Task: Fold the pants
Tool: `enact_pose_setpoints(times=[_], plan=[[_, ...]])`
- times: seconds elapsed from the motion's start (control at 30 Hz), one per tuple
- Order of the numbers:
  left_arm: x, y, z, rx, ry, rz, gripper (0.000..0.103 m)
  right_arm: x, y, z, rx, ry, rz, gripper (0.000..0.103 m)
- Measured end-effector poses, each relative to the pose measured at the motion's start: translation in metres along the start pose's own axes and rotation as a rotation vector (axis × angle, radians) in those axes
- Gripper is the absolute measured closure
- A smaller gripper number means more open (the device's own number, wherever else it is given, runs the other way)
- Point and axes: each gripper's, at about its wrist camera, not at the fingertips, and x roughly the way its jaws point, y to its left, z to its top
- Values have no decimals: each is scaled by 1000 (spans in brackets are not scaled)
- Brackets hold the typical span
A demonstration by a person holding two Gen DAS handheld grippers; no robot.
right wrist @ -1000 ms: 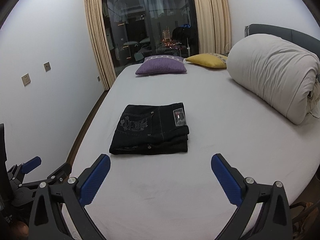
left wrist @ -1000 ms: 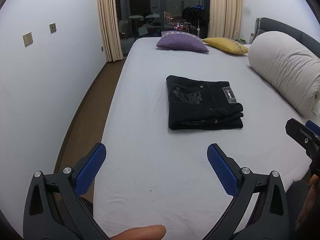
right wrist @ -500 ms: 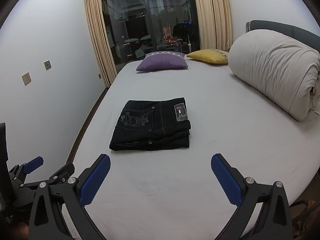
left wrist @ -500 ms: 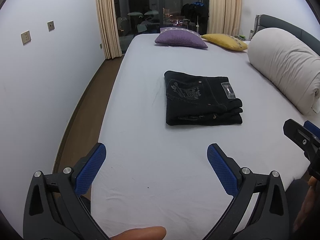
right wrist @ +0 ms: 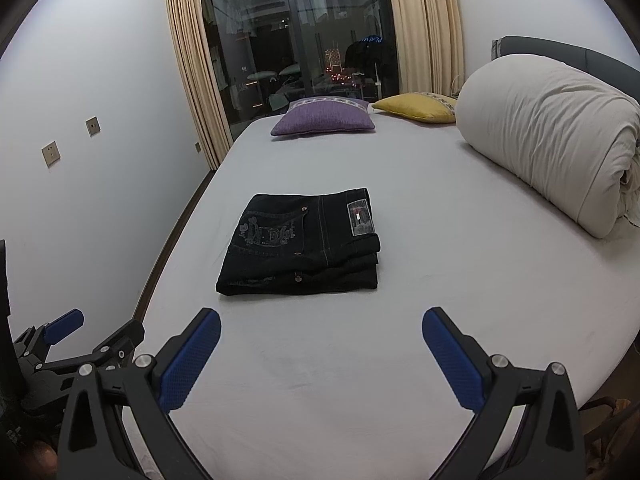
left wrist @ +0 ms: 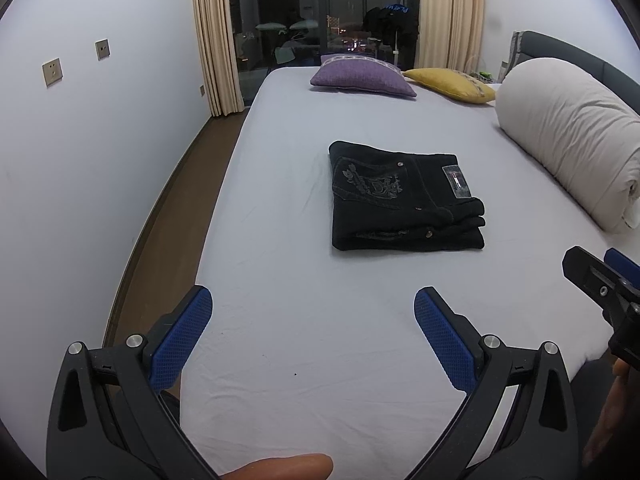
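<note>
I held my left gripper [left wrist: 312,322] and my right gripper [right wrist: 321,342] above the near edge of a wide bed with a pale grey sheet [left wrist: 360,360], each with its blue-padded fingers spread wide apart and nothing between them. The black denim pants [left wrist: 404,196], folded into a compact rectangle with an embroidered back pocket and a small label facing up, lay flat on the sheet near the middle of the bed, well ahead of both grippers and touched by neither. A big rolled cream duvet [right wrist: 552,136] rested along the right side of the bed, apart from the pants. At the far end sat a purple square cushion [right wrist: 326,122] and, just beside it, a yellow cushion [right wrist: 418,106]. Beyond them, beige curtains [right wrist: 192,80] framed a dark glass door [right wrist: 300,40].
</note>
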Motion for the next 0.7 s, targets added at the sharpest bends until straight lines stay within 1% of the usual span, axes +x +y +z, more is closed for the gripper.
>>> enact_pose_setpoints(times=[0.3, 0.7], plan=[[-1, 1, 1, -3, 0, -5, 0, 1, 1, -2, 1, 8, -6, 0], [-6, -10, 0, -13, -7, -8, 0, 0, 3, -3, -6, 9, -4, 0]])
